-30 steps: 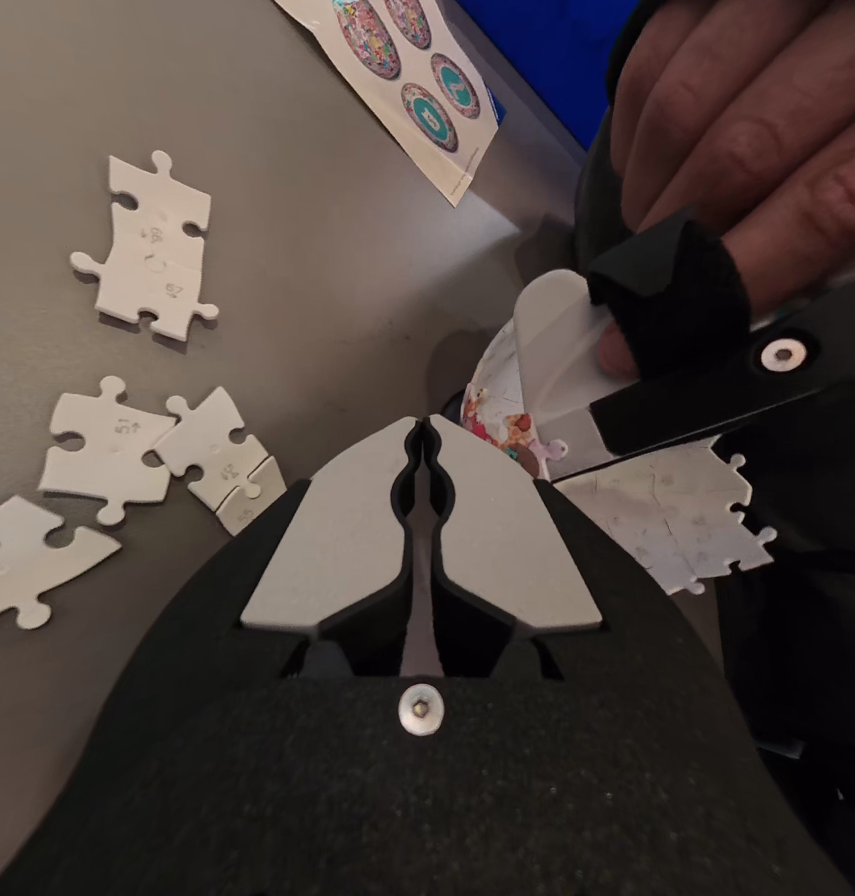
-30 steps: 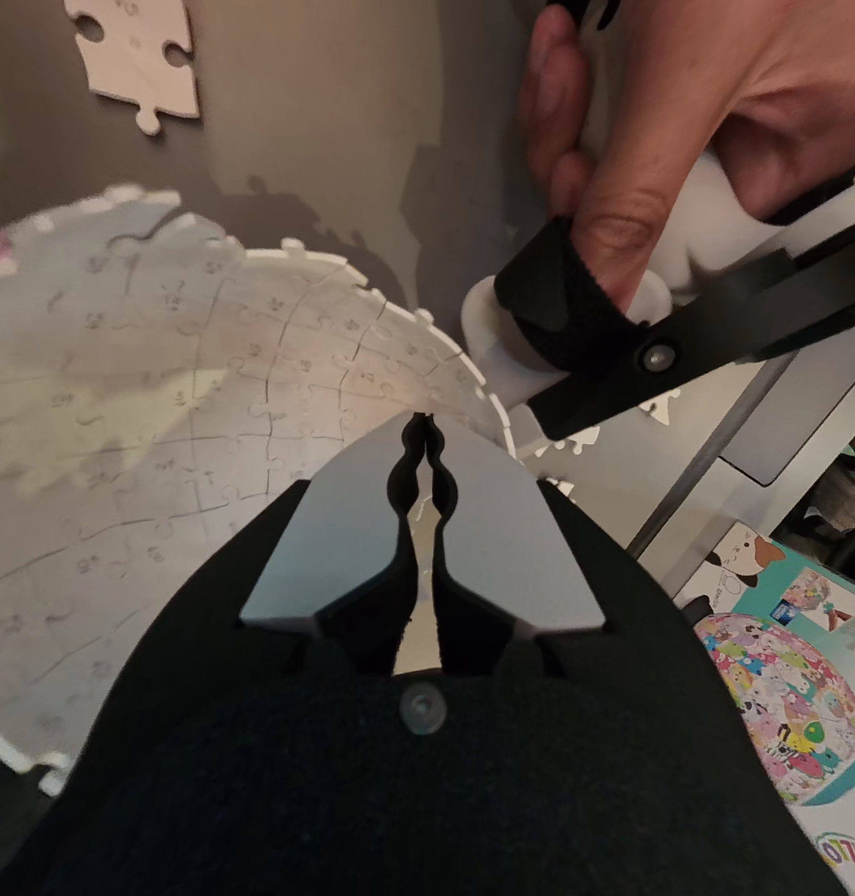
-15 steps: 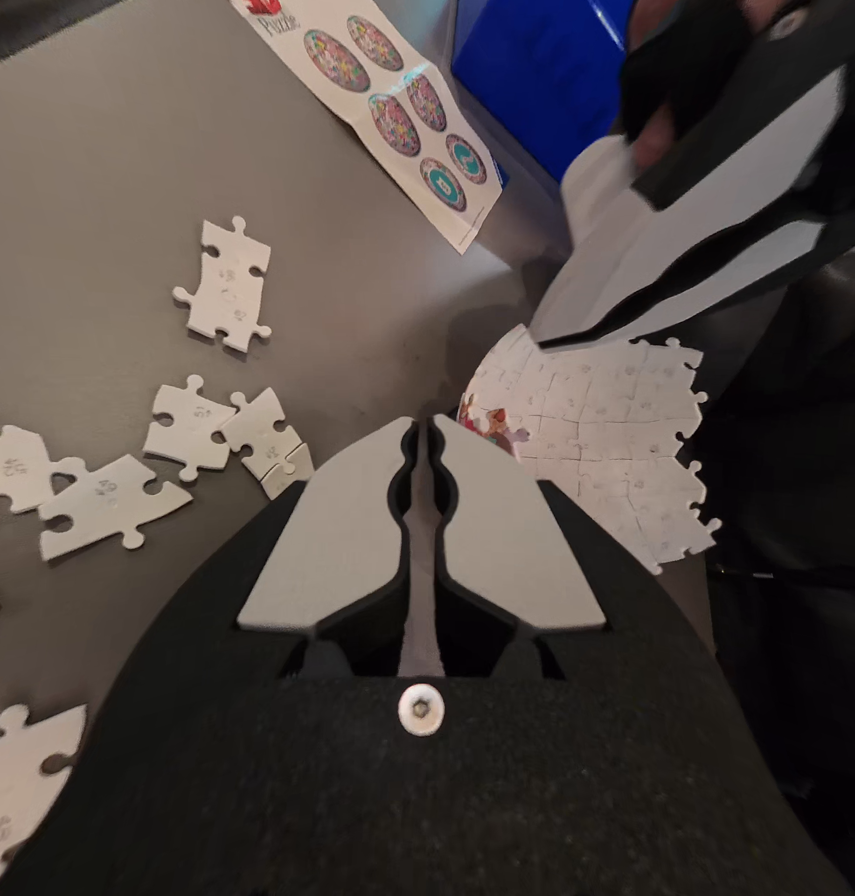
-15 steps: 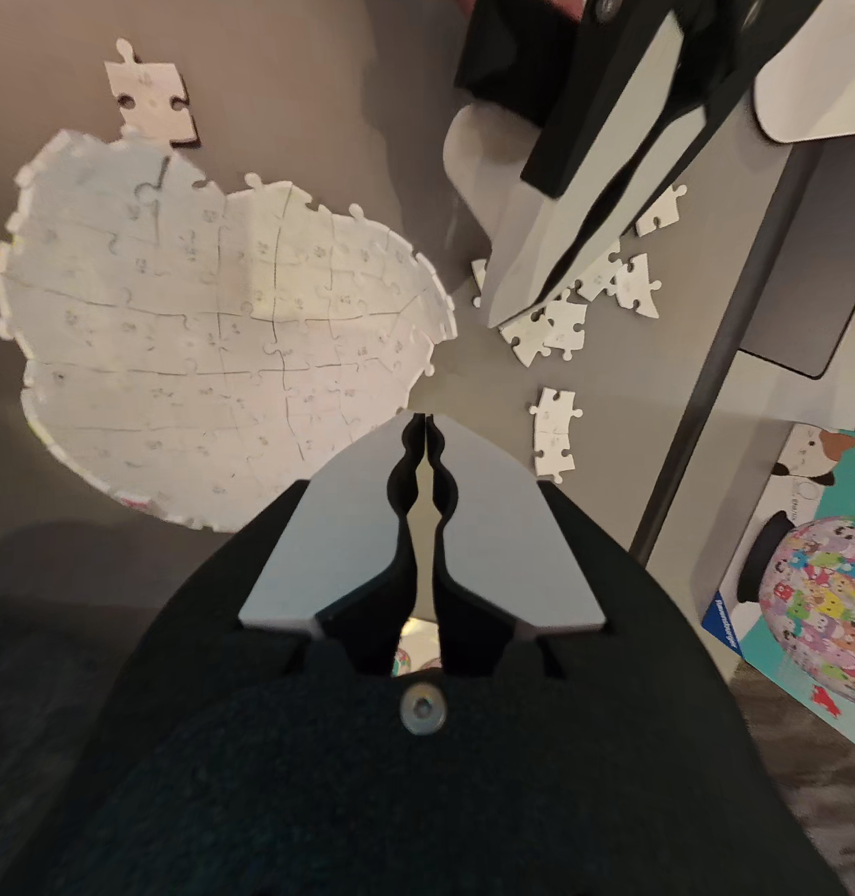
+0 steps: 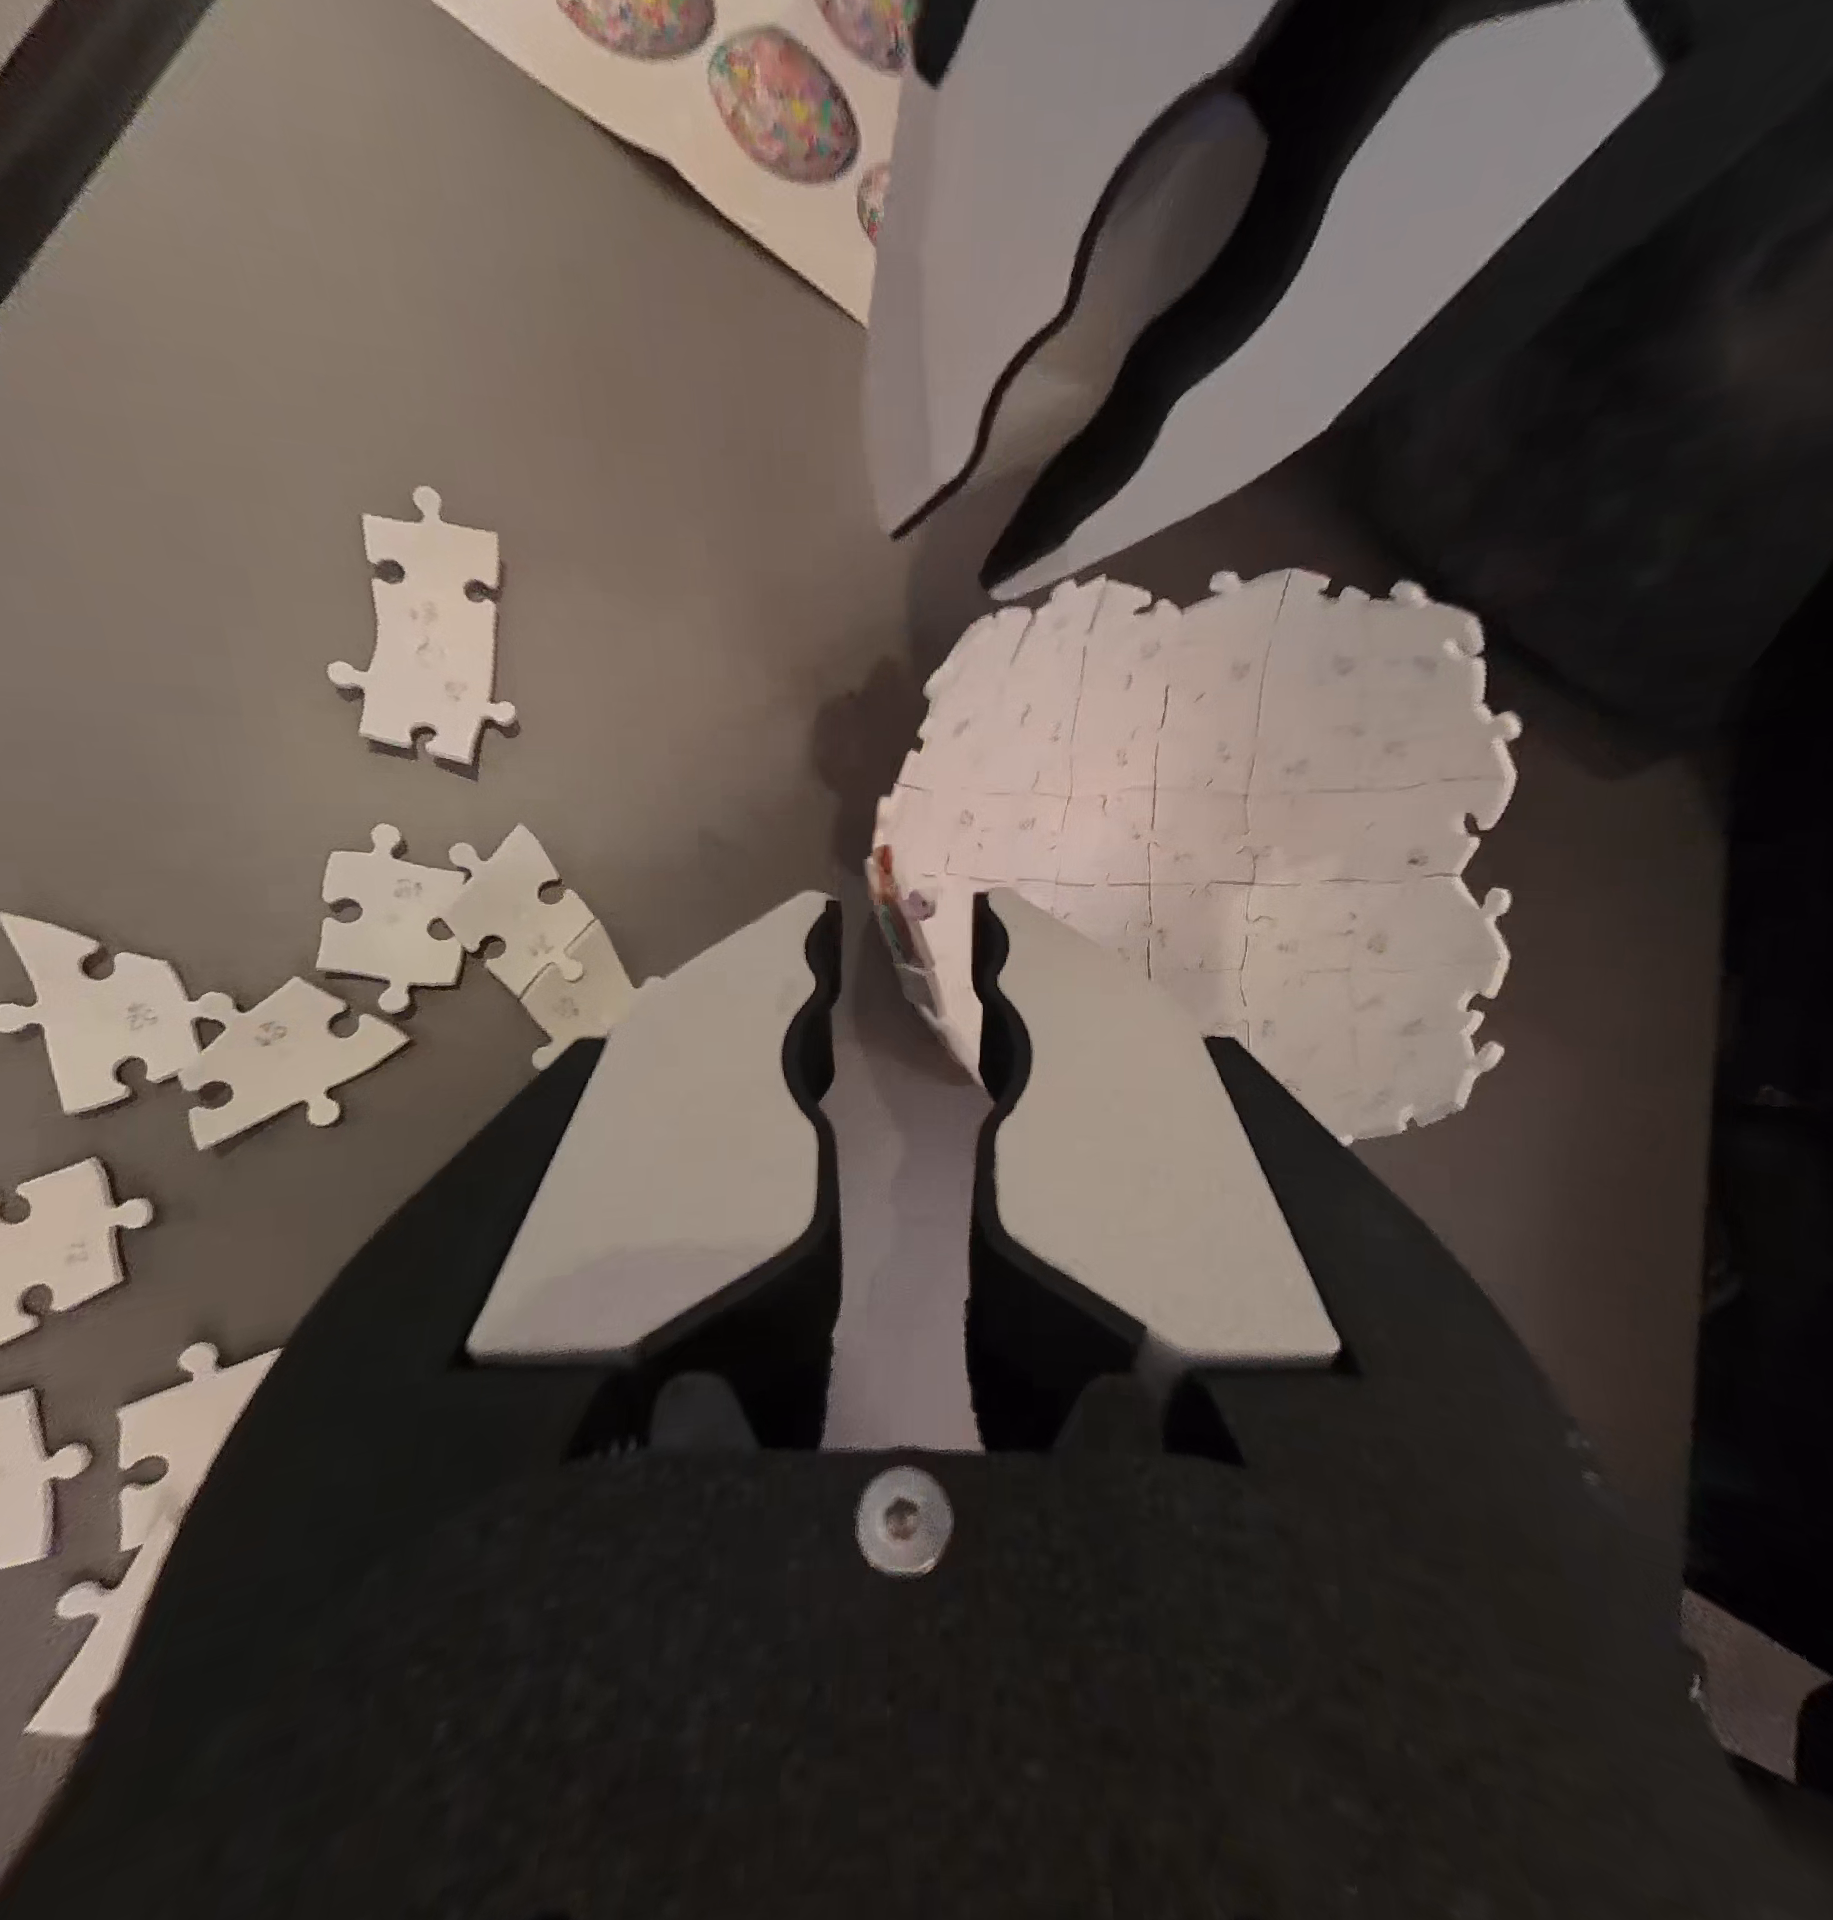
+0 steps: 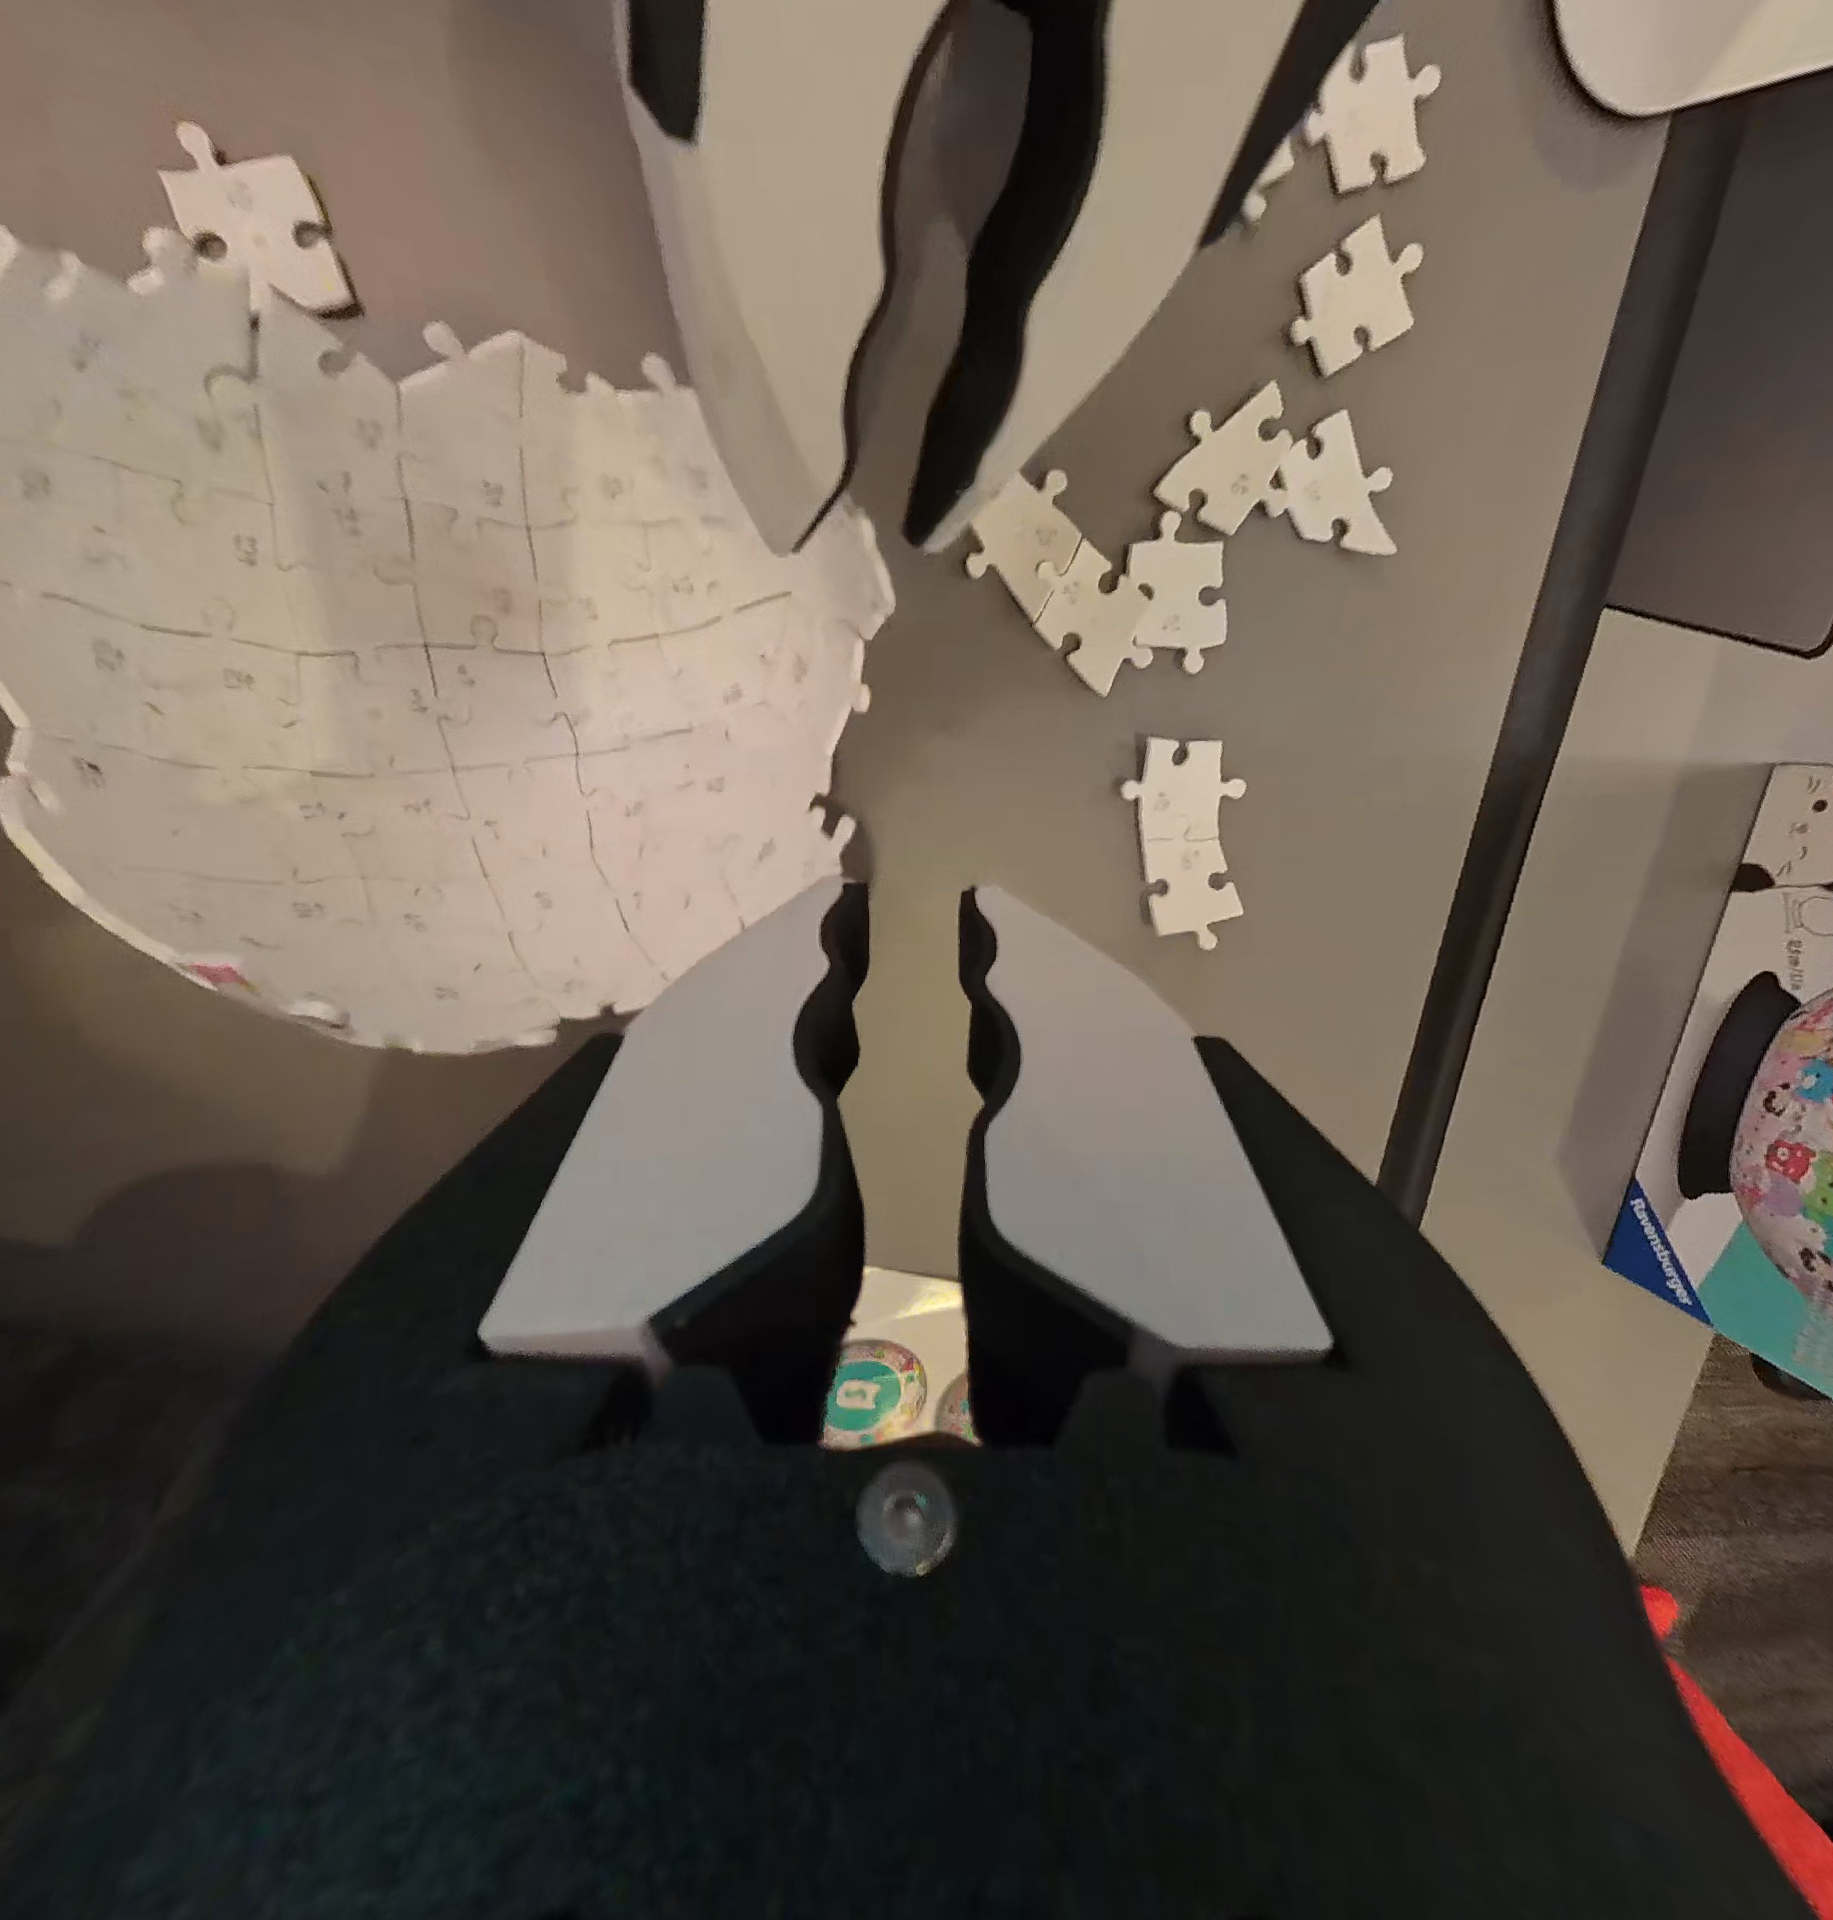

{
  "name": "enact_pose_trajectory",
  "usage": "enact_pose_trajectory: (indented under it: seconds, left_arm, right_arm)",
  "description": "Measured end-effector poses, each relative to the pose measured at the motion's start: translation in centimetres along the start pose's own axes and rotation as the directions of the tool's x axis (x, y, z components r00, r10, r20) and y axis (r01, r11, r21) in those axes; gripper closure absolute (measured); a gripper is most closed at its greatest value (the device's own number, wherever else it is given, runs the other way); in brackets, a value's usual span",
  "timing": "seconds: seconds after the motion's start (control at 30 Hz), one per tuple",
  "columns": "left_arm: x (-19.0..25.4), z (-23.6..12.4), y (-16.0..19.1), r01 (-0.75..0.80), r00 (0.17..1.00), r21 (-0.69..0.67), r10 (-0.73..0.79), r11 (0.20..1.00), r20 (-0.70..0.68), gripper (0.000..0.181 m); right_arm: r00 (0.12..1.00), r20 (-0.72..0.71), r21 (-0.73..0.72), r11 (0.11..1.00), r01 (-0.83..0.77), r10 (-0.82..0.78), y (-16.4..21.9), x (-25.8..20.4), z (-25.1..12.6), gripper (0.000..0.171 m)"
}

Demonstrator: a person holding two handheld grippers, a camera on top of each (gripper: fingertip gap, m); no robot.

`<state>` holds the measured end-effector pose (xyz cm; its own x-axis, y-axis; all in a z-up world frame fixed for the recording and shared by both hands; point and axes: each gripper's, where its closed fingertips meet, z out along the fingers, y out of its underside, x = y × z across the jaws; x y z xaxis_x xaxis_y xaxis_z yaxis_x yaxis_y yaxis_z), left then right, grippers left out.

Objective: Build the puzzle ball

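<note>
Shell (image 5: 1203, 821) of the half-built puzzle ball sits on the worktop (image 5: 600, 416), its edge just ahead of my left gripper (image 5: 904, 914). Both grippers, right (image 6: 912, 902) too, are parted and empty. I should choose one loose piece (image 5: 429, 634) and pinch it by its edge.

Black tool (image 5: 904, 914), grey wavy-edged fingers (image 5: 704, 1122)

puzzle shell (image 6: 372, 665): left edge cropped, blurred | box (image 6: 1785, 1143): cropped right, perhaps half visible
</note>
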<state>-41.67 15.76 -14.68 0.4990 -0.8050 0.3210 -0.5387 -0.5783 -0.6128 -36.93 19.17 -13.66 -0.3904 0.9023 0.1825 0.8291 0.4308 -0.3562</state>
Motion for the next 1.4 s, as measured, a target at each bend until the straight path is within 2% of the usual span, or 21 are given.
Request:
enact_pose_trajectory:
  seconds: [0.3, 0.7, 0.83, 0.97, 1.03, 1.1, 1.2, 1.27, 1.33, 1.4]
  left_arm:
    - [0.3, 0.4, 0.7, -0.038, 0.998, -0.071, 0.041, 0.997, 0.043, 0.172]
    - [0.4, 0.9, 1.6, -0.016, 1.000, -0.112, 0.019, 0.994, 0.022, 0.171]
    - [0.3, 0.7, 1.7, -0.010, 1.000, -0.117, 0.013, 0.993, 0.027, 0.165]
    - [1.1, -2.5, -0.4, -0.001, 0.997, 0.001, 0.001, 1.000, 0.072, 0.155]
    - [2.3, -5.4, -2.4, -0.032, 0.992, 0.105, 0.018, 0.994, 0.126, 0.153]
    - [4.1, -8.5, -4.1, -0.073, 0.979, 0.177, 0.037, 0.981, 0.199, 0.150]
    - [8.2, -12.3, -5.4, -0.131, 0.957, 0.253, 0.055, 0.959, 0.285, 0.147]
    - [11.7, -13.4, -5.6, -0.139, 0.956, 0.313, 0.044, 0.939, 0.290, 0.145]
    - [14.2, -13.4, -4.7, -0.118, 0.949, 0.363, -0.003, 0.924, 0.315, 0.143]
    - [14.8, -12.7, -2.2, -0.088, 0.913, 0.386, -0.080, 0.918, 0.400, 0.141]
  right_arm:
    - [1.000, -0.018, 0.005, 1.000, -0.014, 0.014, 0.3, 0.2, -0.9, 0.155]
    - [1.000, -0.015, -0.010, 1.000, -0.021, 0.021, 0.6, 0.3, -1.0, 0.153]
    - [0.994, -0.102, 0.049, 0.998, -0.025, 0.030, -0.1, 1.5, -2.6, 0.153]
    - [0.950, -0.292, 0.229, 0.973, -0.042, 0.110, -2.3, 3.2, -7.9, 0.151]
    - [0.904, -0.395, 0.335, 0.942, -0.024, 0.164, -3.2, 3.4, -11.5, 0.152]
    - [0.867, -0.438, 0.451, 0.892, -0.016, 0.237, -4.2, 2.8, -14.7, 0.152]
    - [0.837, -0.388, 0.629, 0.775, -0.065, 0.385, -4.7, 0.2, -17.5, 0.142]
    - [0.832, -0.280, 0.726, 0.673, -0.142, 0.478, -4.0, -3.1, -17.6, 0.140]
    - [0.843, -0.133, 0.790, 0.569, -0.228, 0.522, -3.1, -7.5, -15.9, 0.140]
    - [0.837, -0.063, 0.800, 0.529, -0.284, 0.544, -1.6, -12.1, -13.3, 0.141]
